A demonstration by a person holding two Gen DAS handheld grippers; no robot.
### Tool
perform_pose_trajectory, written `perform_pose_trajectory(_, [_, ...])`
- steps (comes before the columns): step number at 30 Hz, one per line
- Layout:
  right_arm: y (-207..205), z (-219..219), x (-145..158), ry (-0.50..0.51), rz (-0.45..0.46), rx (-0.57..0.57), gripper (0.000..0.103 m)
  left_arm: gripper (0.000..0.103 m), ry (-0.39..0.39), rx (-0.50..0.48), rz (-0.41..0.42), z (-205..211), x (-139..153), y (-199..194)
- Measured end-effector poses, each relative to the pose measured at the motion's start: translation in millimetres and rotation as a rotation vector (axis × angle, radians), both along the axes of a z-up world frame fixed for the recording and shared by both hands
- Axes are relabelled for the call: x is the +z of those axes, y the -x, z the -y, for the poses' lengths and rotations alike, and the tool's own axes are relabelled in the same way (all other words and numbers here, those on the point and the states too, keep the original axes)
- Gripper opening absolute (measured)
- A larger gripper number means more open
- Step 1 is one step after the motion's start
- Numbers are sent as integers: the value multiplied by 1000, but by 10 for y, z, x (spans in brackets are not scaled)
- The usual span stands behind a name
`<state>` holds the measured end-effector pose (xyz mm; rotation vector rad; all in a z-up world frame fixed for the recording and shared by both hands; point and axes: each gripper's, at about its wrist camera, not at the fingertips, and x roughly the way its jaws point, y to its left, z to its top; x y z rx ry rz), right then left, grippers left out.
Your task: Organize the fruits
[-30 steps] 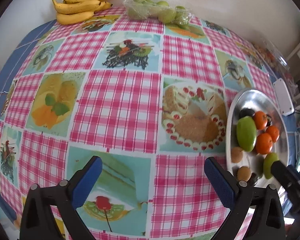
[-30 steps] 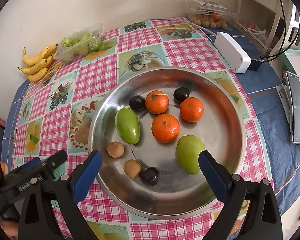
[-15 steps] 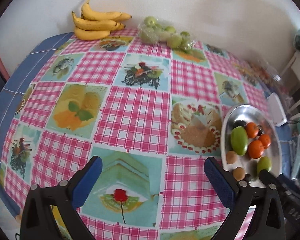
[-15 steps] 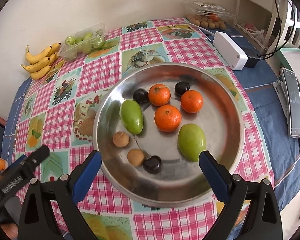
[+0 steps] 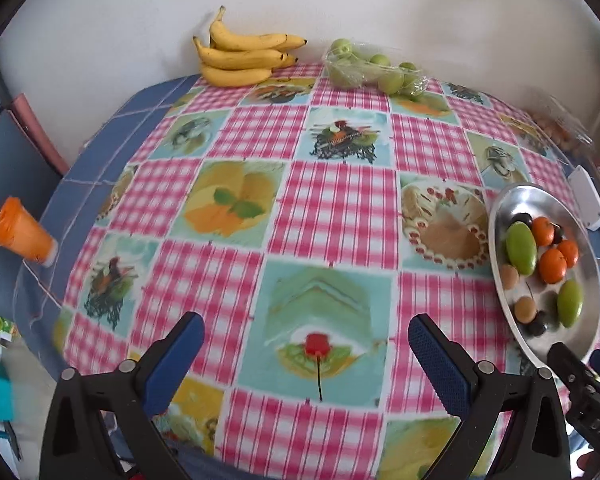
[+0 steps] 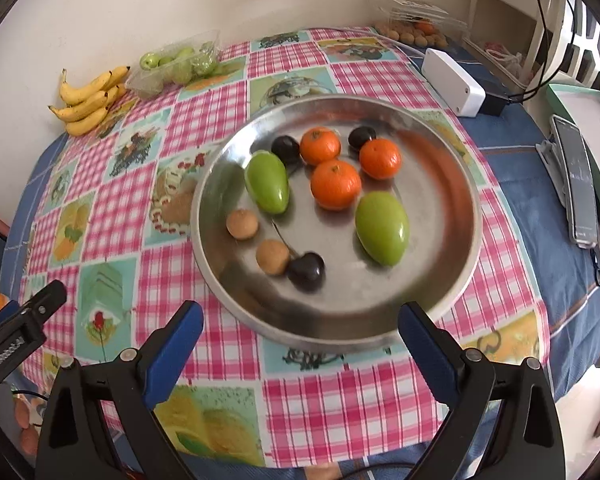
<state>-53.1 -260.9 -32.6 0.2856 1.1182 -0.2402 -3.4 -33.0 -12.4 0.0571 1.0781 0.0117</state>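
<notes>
Jaws: both pairs apart, empty | round shiny metal tray | glossy oval green fruit

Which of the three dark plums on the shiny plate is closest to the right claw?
The dark plum at the plate's near edge, touching a small brown fruit. The other two plums sit farther back beside the oranges.

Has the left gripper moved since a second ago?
Yes. The left gripper has pulled back from the table: the bananas and steel plate look smaller and more tablecloth shows beyond its open fingers.
</notes>
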Motion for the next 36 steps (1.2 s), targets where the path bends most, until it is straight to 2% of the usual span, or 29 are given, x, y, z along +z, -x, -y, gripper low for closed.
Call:
perform_pose_trajectory(2, [35,2,-11,-5,-4,-2,98,103,15,-5,-1,-14,19,54])
perform_pose_trajectory(7, [111,-7,23,-6,15,-6,98,103,-14,-17,15,36,60,111])
perform_pose_trajectory(16, [141,-2,77,-5,32,-8,98,103,2,-18,-23,39,5,101])
perform_pose_trajectory(36, [136,-5,91,-17,42,-5,98,103,-47,-24,-7,87,35,124])
